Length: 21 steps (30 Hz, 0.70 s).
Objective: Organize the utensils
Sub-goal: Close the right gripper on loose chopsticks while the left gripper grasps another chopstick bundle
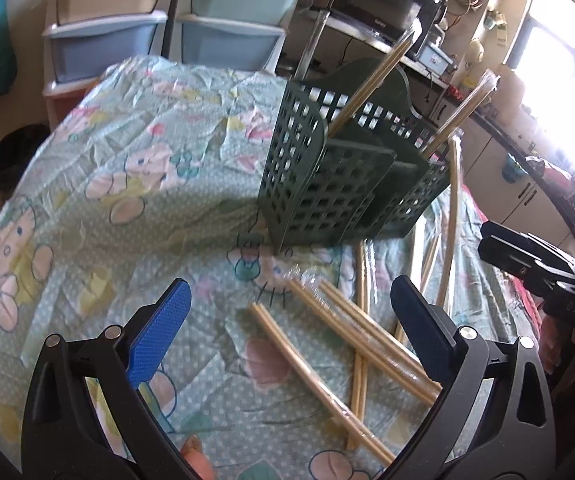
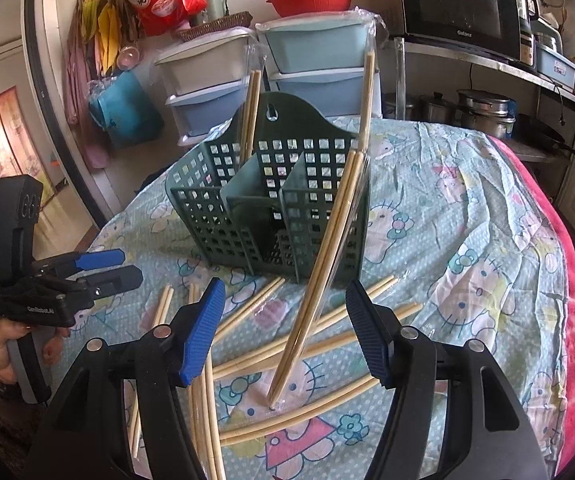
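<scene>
both blue-padded jaws of the right gripper (image 2: 285,328) stood open and empty around a wrapped chopstick pair (image 2: 319,276), which leaned away toward the green basket (image 2: 271,208); left gripper (image 1: 287,316), open too, hovered over loose pairs.

Home kitchen – microwave (image 2: 461,10), pots (image 2: 483,110), storage drawers (image 2: 207,80).

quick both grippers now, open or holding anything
left gripper: open, holding nothing, above loose chopsticks.
right gripper: open, holding nothing; a leaning chopstick pair stands between its jaws, ungripped.
</scene>
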### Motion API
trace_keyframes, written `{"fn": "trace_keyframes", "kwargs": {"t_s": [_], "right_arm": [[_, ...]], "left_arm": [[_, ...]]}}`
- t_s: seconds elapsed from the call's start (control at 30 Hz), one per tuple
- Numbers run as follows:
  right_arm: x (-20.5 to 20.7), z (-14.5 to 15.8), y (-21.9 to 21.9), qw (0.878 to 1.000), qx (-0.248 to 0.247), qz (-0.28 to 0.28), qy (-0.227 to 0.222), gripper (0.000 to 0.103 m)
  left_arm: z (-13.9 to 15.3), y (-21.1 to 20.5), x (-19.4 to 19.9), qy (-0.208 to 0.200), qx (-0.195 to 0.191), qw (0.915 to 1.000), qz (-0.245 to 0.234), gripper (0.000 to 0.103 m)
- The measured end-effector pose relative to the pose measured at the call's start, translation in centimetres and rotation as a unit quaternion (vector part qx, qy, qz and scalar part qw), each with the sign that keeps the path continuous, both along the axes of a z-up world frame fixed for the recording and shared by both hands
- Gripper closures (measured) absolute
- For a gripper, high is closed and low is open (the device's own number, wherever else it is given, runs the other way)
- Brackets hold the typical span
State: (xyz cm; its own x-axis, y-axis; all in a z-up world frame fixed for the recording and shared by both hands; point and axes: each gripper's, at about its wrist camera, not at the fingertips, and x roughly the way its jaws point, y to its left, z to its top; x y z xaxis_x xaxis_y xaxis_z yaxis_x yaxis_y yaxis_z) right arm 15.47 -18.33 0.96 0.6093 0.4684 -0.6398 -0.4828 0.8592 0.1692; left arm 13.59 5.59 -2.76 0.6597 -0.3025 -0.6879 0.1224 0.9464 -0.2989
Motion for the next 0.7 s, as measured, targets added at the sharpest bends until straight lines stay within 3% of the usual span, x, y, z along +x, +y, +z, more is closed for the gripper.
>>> {"fn": "trace_keyframes", "kwargs": {"t_s": [0.17, 0.23, 0.4, 0.67, 0.7], "right_arm": [[1.0, -1.0, 0.0, 1.000, -0.002, 0.000, 0.018, 0.043], [1.5, -1.4, 0.0, 1.000, 0.000, -0.003, 0.024, 0.043], [2.7, -1.9, -0.3, 0.999, 0.007, -0.007, 0.035, 0.043], [5.4, -1.7, -0.7, 0.998, 0.033, 0.004, 0.062, 0.043], [5.6, -1.8, -0.8, 0.997, 0.039, 0.008, 0.067, 0.047]], "left_arm": [[-1.4, 0.1, 0.1, 0.024, -0.025, 0.9993, -0.012, 0.023], [-1.9, 0.2, 0.2, 0.035, -0.040, 0.9985, -0.015, 0.035], [-3.1, 0.5, 0.8, 0.065, -0.069, 0.9953, -0.019, 0.051], [-4.6, 1.3, 2.6, 0.103, -0.093, 0.9903, -0.005, 0.065], [-4.6, 1.4, 2.7, 0.105, -0.094, 0.9901, -0.003, 0.068]]}}
